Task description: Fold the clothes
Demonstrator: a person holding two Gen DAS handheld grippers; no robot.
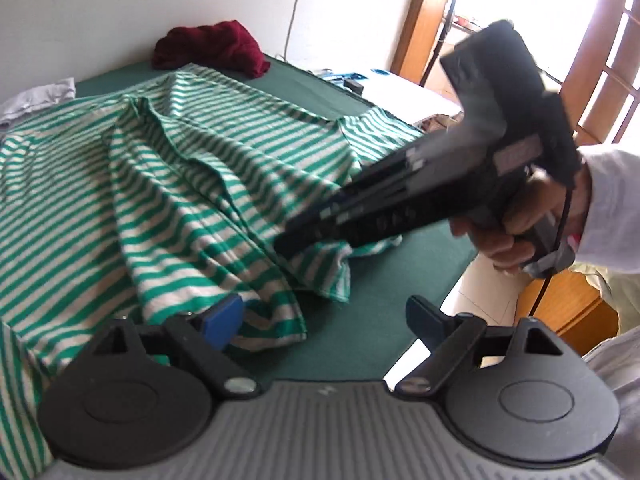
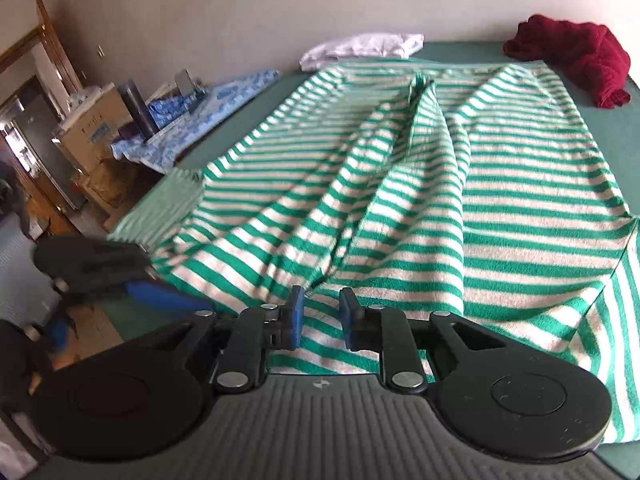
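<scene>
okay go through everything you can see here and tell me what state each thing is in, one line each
striped shirt: spread out, rumpled, unfolded
red garment: bunched in a heap
white garment: crumpled
left gripper: open, over the shirt's edge
right gripper: open, over the shirt
green table: mostly covered by shirt

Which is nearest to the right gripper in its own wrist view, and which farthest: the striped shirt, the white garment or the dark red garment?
From the right gripper, in the right wrist view:
1. Striped shirt: right at the fingertips, spread across the green table.
2. White garment at the far edge, slightly left, and dark red garment at the far right corner: both far, too close to rank.
</scene>
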